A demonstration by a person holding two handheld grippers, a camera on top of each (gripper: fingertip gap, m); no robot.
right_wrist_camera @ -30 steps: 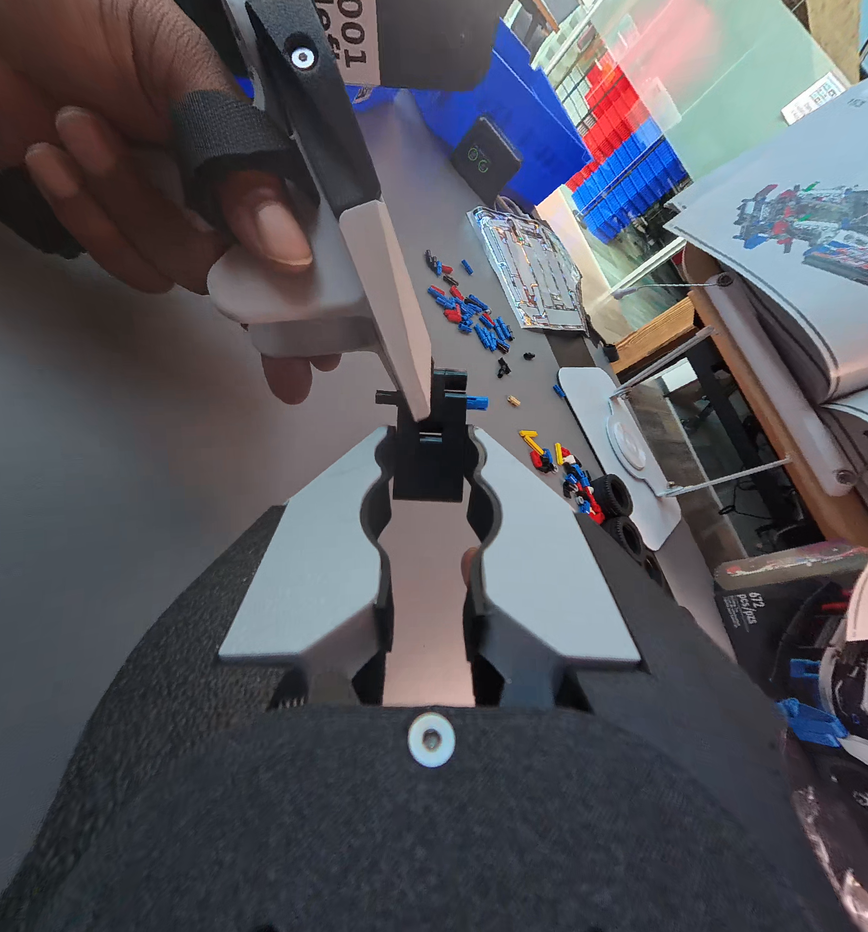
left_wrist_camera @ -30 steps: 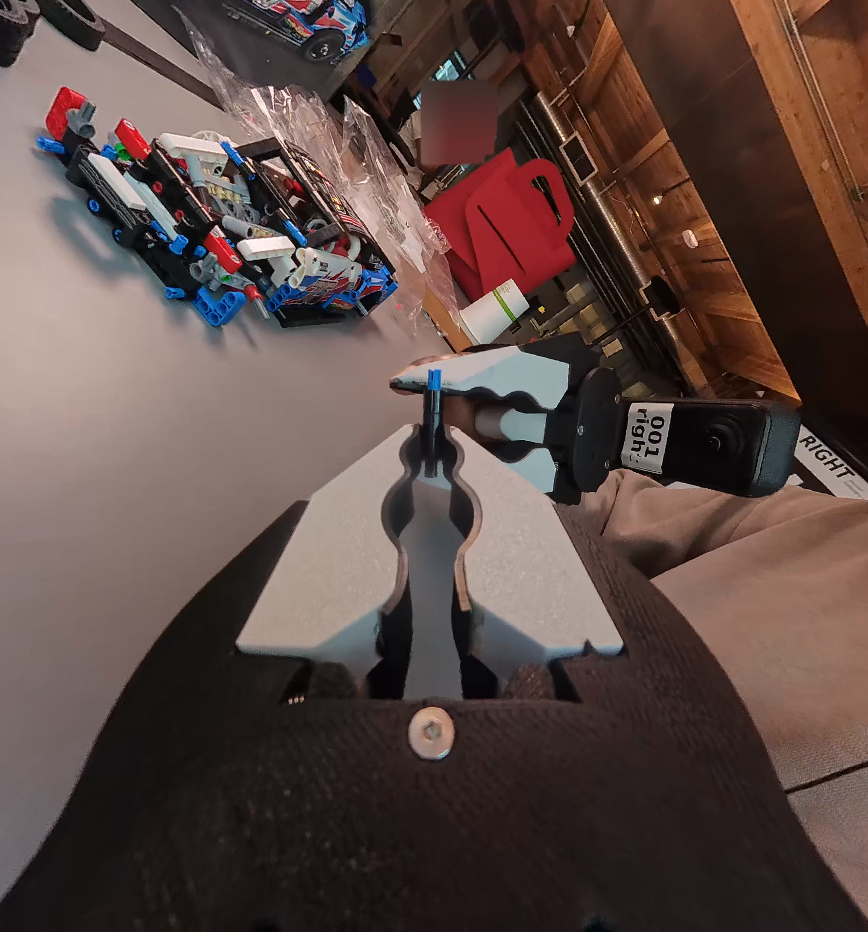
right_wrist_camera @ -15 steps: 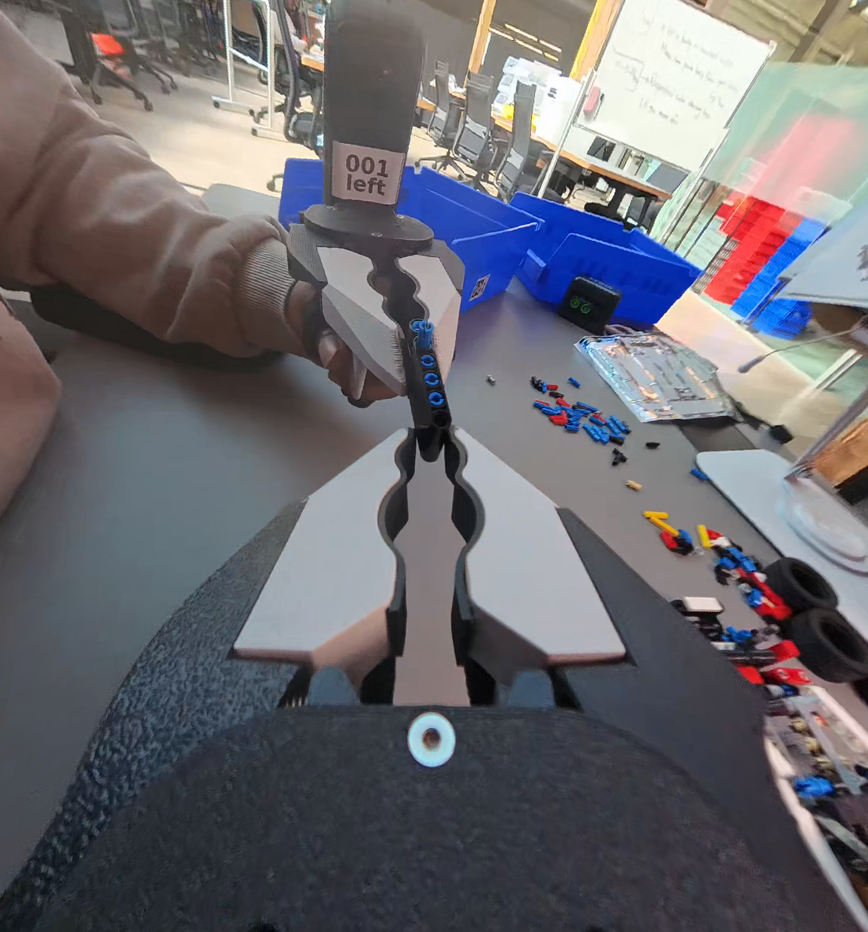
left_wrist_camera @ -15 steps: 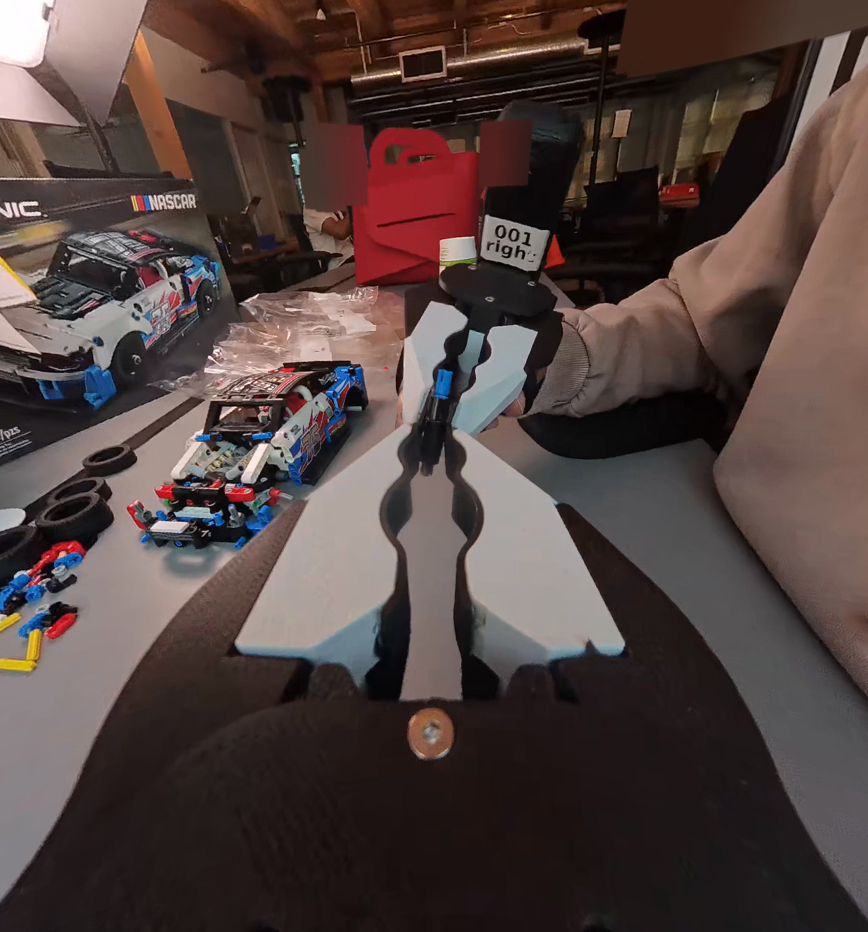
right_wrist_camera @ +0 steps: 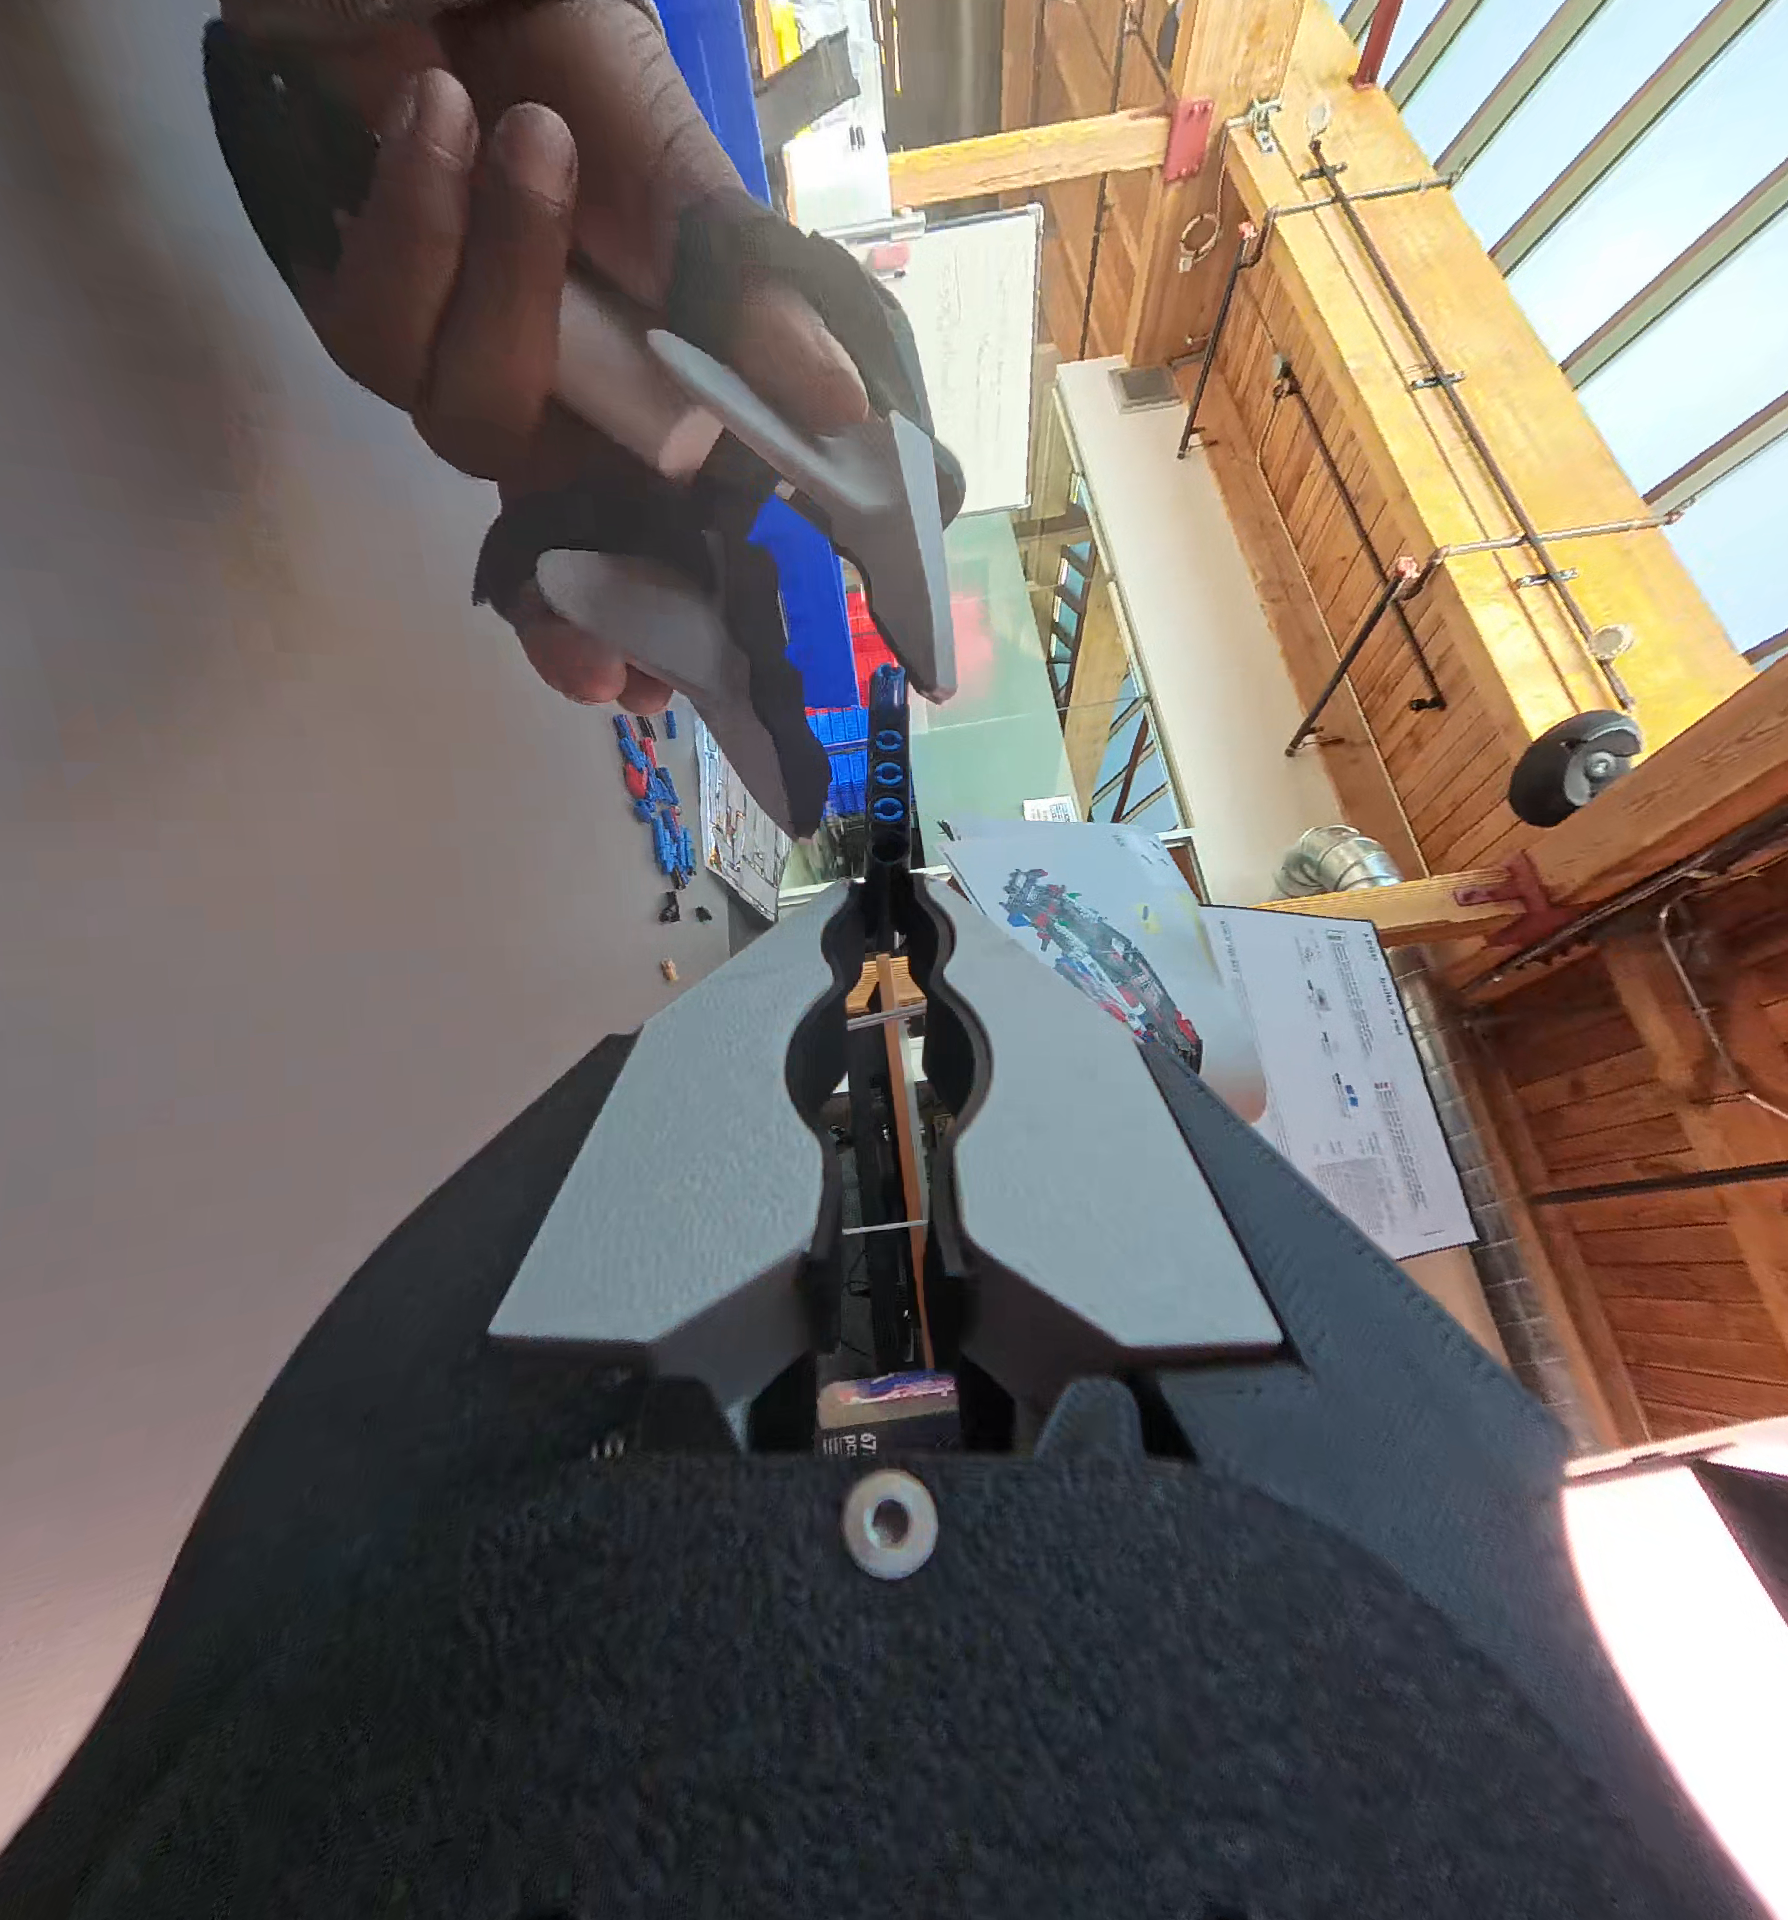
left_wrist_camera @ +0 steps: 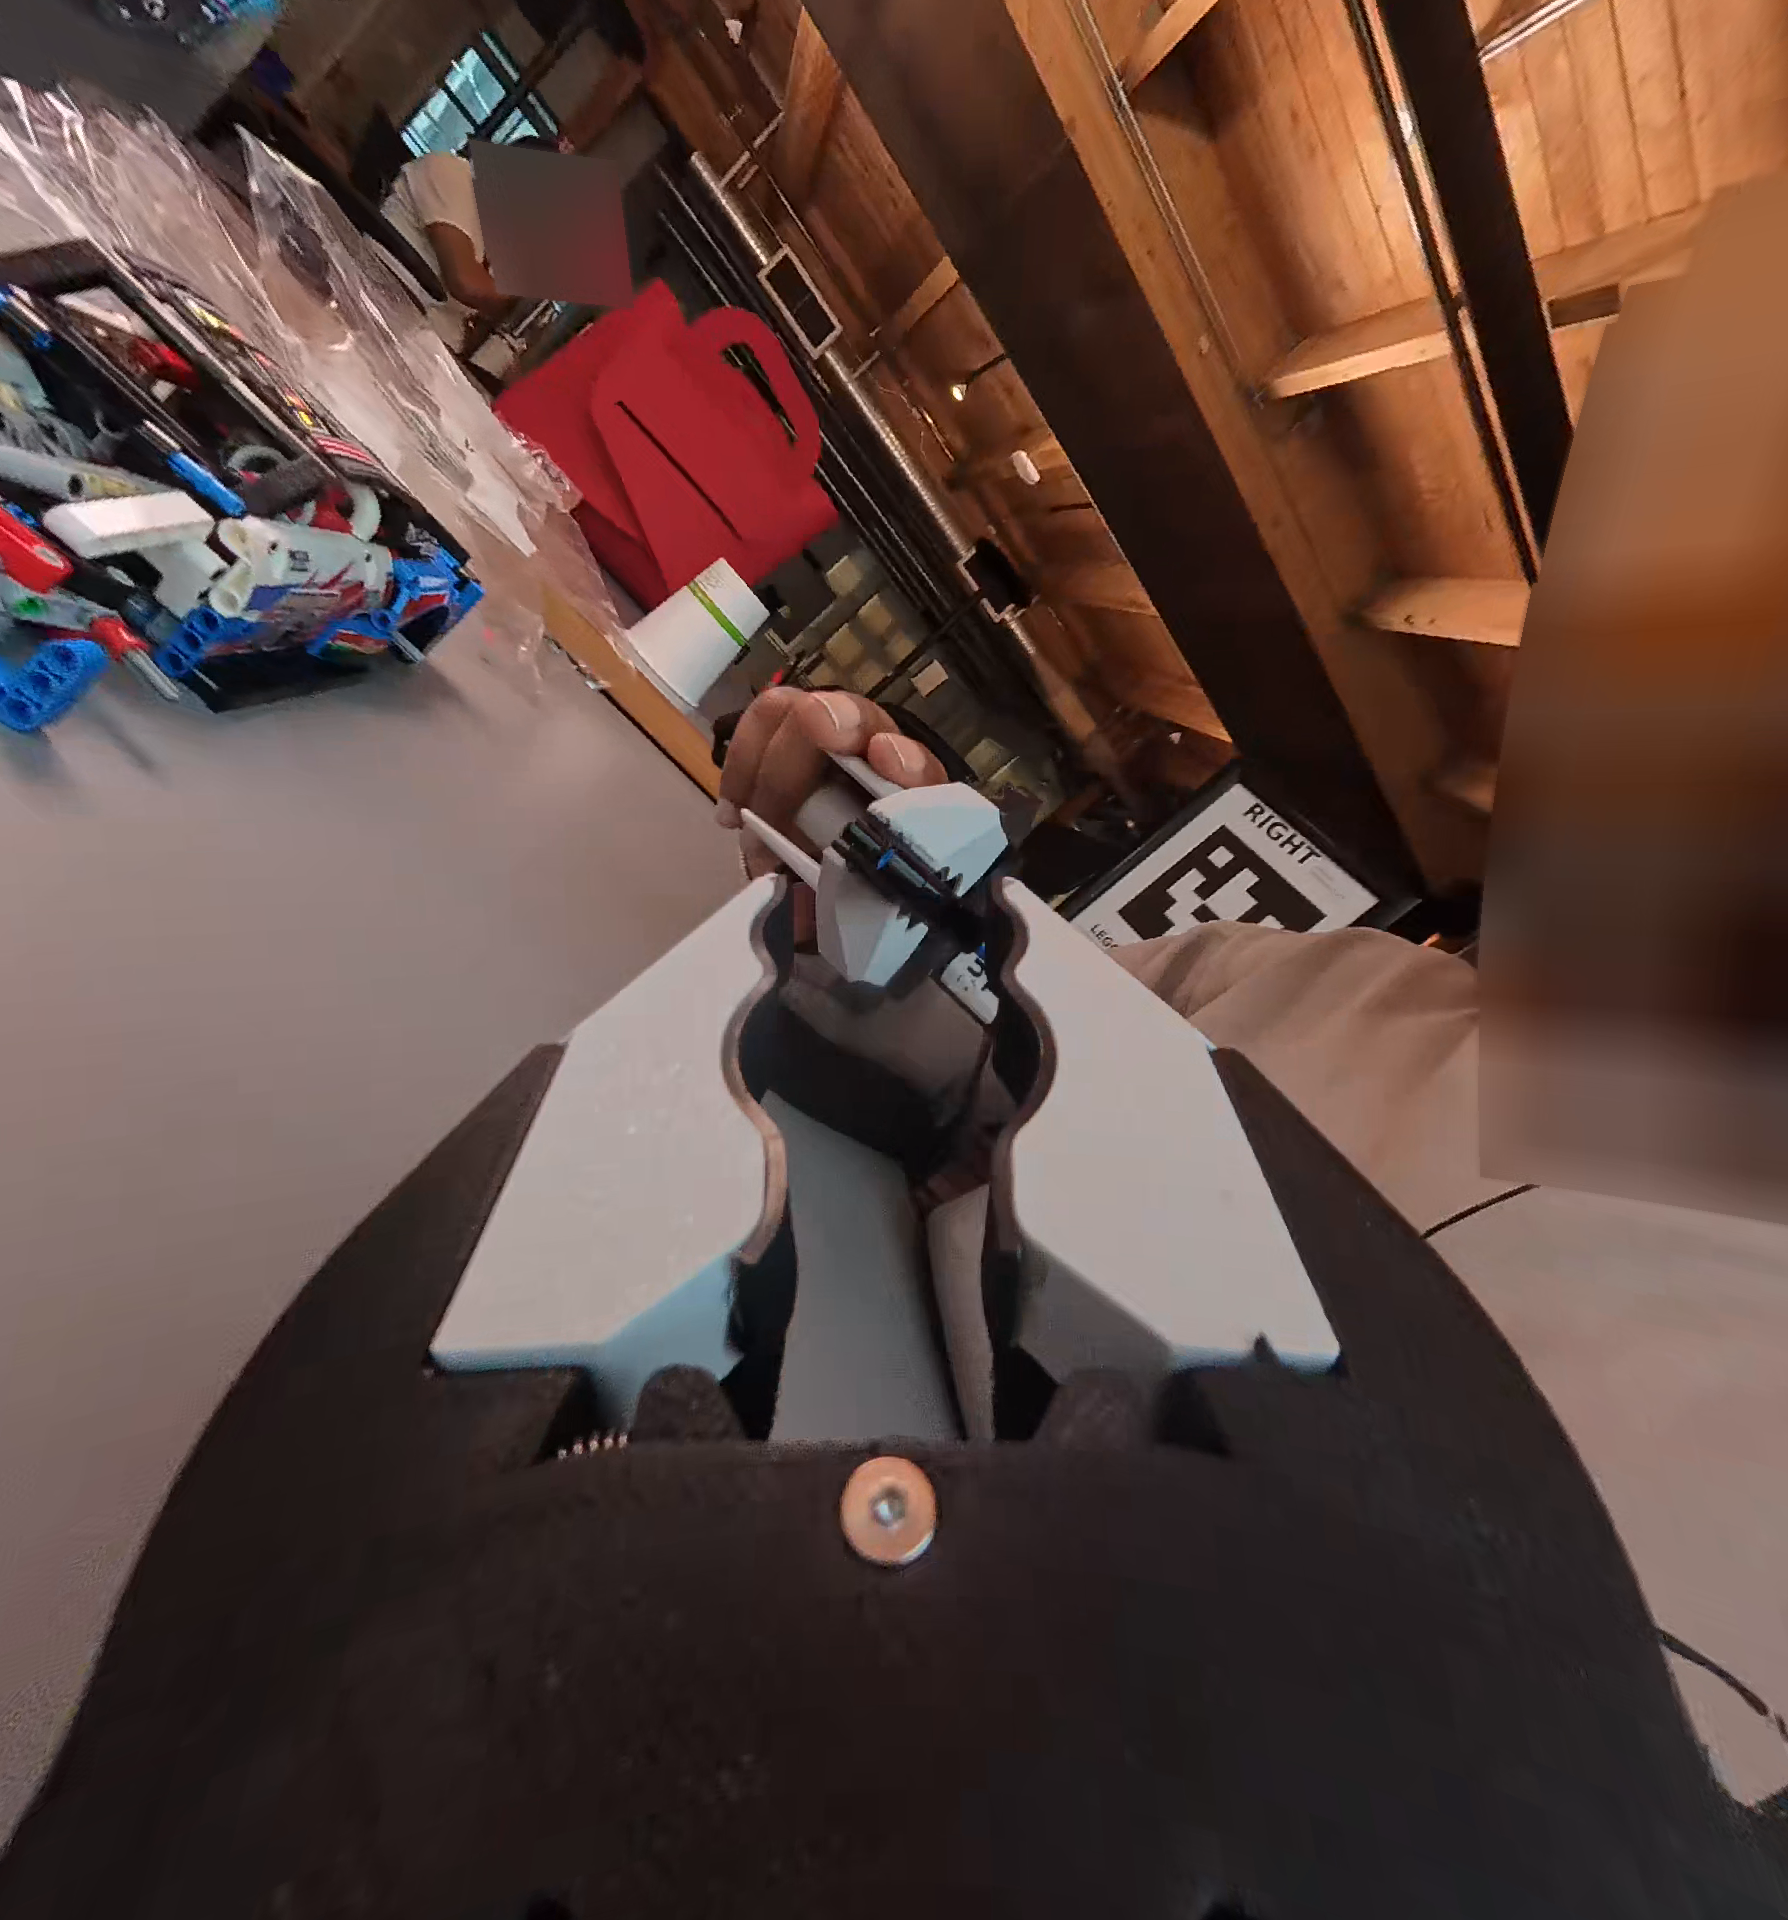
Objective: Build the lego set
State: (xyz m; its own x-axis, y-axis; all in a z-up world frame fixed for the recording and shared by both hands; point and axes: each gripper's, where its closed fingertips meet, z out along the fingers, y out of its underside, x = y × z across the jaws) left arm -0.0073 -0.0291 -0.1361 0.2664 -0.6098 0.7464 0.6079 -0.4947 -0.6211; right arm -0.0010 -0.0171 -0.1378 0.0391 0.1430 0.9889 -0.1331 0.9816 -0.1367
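A: Left wrist view: what's happening?
B: The left gripper [left_wrist_camera: 885, 914] has its jaws spread, empty. Between them sits the right gripper [left_wrist_camera: 905, 883], pinching a black beam [left_wrist_camera: 905, 868].
A: Right wrist view?
B: The right gripper [right_wrist_camera: 885, 894] clamps the beam's [right_wrist_camera: 888, 790] base; its long axis runs straight out along the fingers, blue pegs up its face, tip beside the left gripper [right_wrist_camera: 874, 743]. Close slowly and squarely, I'd say.

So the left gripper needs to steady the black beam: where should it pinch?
Likely the free upper end of the black beam, approached opposite the right gripper clamping its other end; squeeze the narrow edges, since blue pins fill the holed face.
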